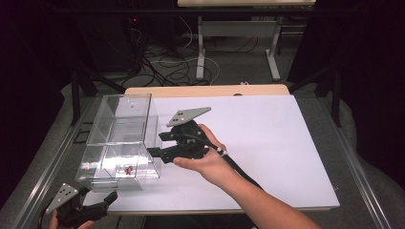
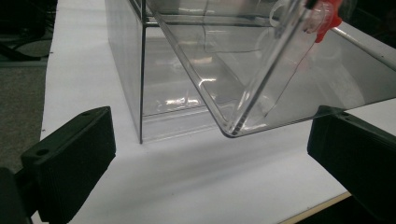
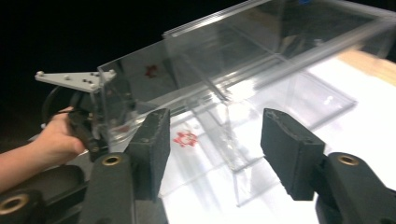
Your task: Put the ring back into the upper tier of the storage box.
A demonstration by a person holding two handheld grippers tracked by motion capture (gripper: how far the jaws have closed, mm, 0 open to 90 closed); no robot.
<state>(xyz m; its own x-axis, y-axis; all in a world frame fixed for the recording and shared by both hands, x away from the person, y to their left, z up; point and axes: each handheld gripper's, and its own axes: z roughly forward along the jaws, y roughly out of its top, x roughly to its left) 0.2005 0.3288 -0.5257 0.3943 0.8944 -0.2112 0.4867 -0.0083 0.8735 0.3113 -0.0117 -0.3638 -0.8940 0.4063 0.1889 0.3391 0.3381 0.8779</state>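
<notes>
A clear acrylic box [image 1: 122,138] with several compartments stands on the left of the white table top [image 1: 267,143]. Its lowest drawer [image 1: 114,176] sticks out toward the front edge and holds a small red piece [image 1: 128,170]. My right gripper [image 1: 156,144] is held level at the box's right side, its jaws open, pointing at the wall, with nothing between the pads. In the right gripper view the box corner [image 3: 233,154] and the red piece [image 3: 186,138] lie just beyond the jaws. My left gripper [image 1: 111,198] stands open at the front left corner, facing the drawer's corner [image 2: 233,126].
The table's front edge [image 1: 215,210] runs just below the box. A wooden strip [image 1: 205,90] borders the far side. Metal rails [image 1: 43,176] flank the table on the left and right. Cables and desk legs [image 1: 200,62] lie on the floor beyond.
</notes>
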